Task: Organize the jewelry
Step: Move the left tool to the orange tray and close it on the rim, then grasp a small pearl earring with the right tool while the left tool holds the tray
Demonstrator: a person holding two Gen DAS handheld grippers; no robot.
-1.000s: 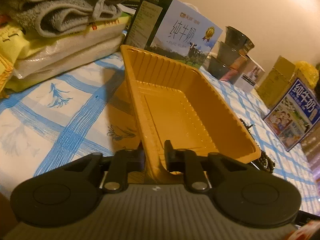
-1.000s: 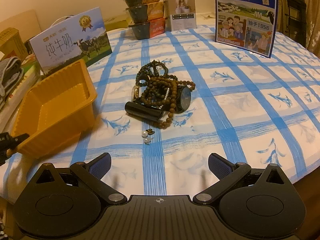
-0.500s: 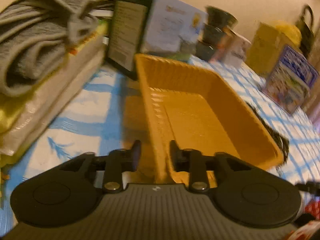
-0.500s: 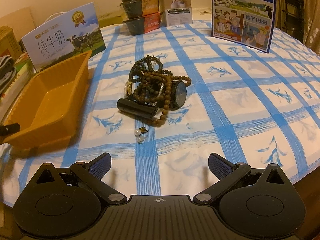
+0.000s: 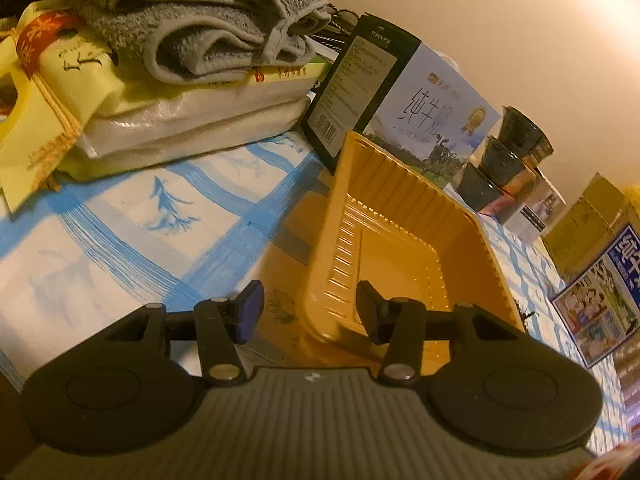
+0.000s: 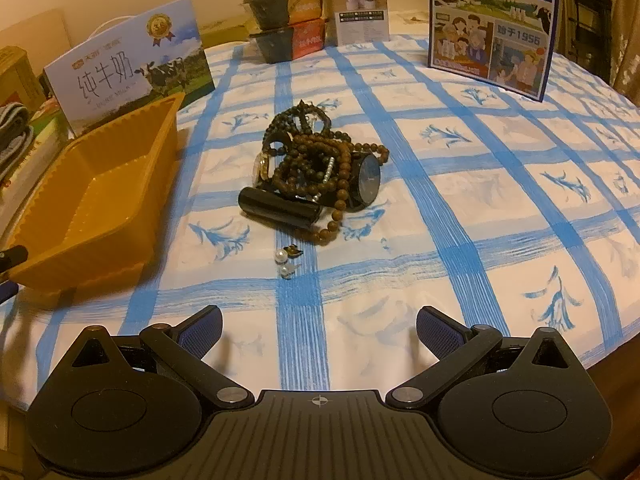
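An empty orange plastic tray [image 5: 340, 220] sits on the blue-checked tablecloth. My left gripper [image 5: 308, 312] straddles the tray's near corner wall. Its jaws are opening and the pads stand clear of the wall on both sides. In the right wrist view the tray [image 6: 100, 196] lies at the left. The jewelry pile [image 6: 320, 160] of bead strings rests mid-table with a dark-faced watch [image 6: 368, 180], and a black cylinder [image 6: 280, 208] lies at its front. Two pearl earrings [image 6: 284, 262] lie just in front. My right gripper [image 6: 318, 332] hovers open near the table's front, nothing between its fingers.
A milk carton [image 6: 132, 76] stands behind the tray, and another [image 6: 492, 24] at the back right. Stacked food bowls [image 6: 288, 12] and a small box [image 6: 360, 12] line the back. Folded towels on packages [image 5: 200, 40] rise left of the tray. The table edge [image 6: 616, 356] curves at right.
My left gripper let go of the tray's wall and its jaws spread. The tray turned a little on the cloth. The right gripper and the jewelry stayed put.
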